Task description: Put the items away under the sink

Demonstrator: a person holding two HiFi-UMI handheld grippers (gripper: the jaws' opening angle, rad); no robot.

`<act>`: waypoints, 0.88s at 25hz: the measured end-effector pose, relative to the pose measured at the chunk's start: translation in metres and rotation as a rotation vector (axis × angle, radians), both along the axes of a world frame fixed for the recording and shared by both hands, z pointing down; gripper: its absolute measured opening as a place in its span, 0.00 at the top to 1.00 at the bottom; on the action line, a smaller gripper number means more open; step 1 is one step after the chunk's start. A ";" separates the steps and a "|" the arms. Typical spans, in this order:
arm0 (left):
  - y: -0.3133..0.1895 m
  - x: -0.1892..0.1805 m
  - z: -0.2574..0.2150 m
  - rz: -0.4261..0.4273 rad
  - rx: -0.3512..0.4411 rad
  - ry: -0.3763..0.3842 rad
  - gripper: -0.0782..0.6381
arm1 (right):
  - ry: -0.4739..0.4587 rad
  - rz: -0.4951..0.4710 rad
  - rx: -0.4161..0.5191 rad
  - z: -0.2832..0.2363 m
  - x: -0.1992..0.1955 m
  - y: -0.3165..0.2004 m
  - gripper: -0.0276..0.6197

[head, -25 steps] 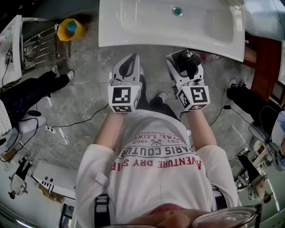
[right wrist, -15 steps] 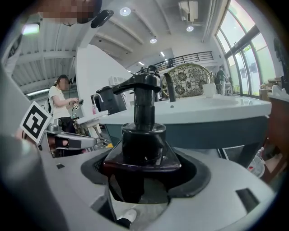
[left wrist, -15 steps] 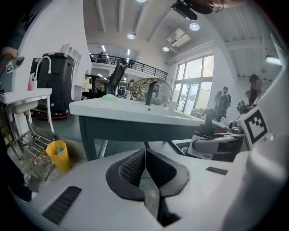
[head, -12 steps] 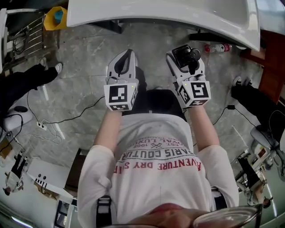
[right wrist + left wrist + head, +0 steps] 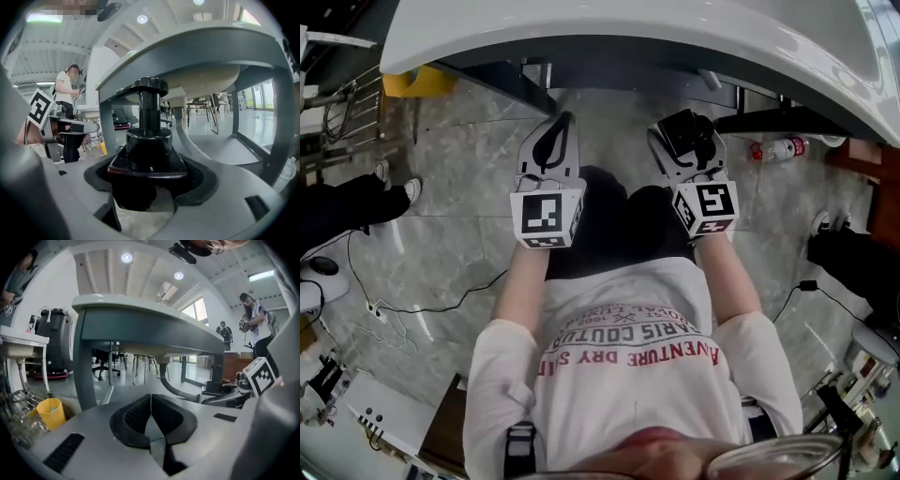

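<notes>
I am low in front of the white sink point(image 5: 628, 37), with its grey frame and underside showing in both gripper views. My right gripper point(image 5: 686, 141) is shut on a black pump bottle point(image 5: 149, 136), held upright just before the sink's front edge; its pump head point(image 5: 692, 127) pokes above the jaws. My left gripper point(image 5: 555, 131) is level with it on the left, shut with nothing between its black pads point(image 5: 136, 420). A curved drain hose point(image 5: 174, 386) hangs under the basin.
A yellow bucket point(image 5: 417, 82) stands on the floor left of the sink, by a wire rack point(image 5: 342, 117). A plastic bottle point(image 5: 780, 148) lies on the floor at right. The sink's grey leg point(image 5: 86, 376) is ahead on the left. Cables point(image 5: 403, 305) run over the marble floor.
The view has dropped: the basin's top has slid out of sight and its underside now shows. Both grippers have moved forward and down toward the space below the sink.
</notes>
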State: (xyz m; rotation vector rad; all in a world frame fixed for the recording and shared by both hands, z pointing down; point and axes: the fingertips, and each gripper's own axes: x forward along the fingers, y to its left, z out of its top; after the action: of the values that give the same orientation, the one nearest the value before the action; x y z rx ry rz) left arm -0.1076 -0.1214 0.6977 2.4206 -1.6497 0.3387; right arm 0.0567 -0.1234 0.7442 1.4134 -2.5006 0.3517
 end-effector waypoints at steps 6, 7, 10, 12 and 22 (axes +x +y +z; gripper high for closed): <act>-0.011 -0.021 0.028 -0.047 0.116 0.010 0.85 | 0.008 0.016 0.053 0.043 -0.010 -0.028 0.38; -0.013 -0.026 0.030 -0.057 0.129 0.013 0.85 | 0.012 0.018 0.060 0.045 -0.013 -0.033 0.38; -0.017 -0.037 0.034 -0.070 0.149 0.021 0.85 | 0.027 0.025 0.083 0.045 -0.026 -0.054 0.38; -0.023 -0.040 0.038 -0.066 0.153 0.025 0.85 | 0.037 0.037 0.096 0.043 -0.031 -0.075 0.38; -0.055 -0.038 0.055 0.005 0.136 0.023 0.85 | 0.115 0.108 0.101 0.055 -0.046 -0.156 0.38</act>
State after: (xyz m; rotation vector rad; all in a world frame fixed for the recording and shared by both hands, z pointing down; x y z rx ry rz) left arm -0.1459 -0.1765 0.7531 2.5160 -1.7087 0.2054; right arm 0.0103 -0.2796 0.7996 1.5645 -2.3857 0.1610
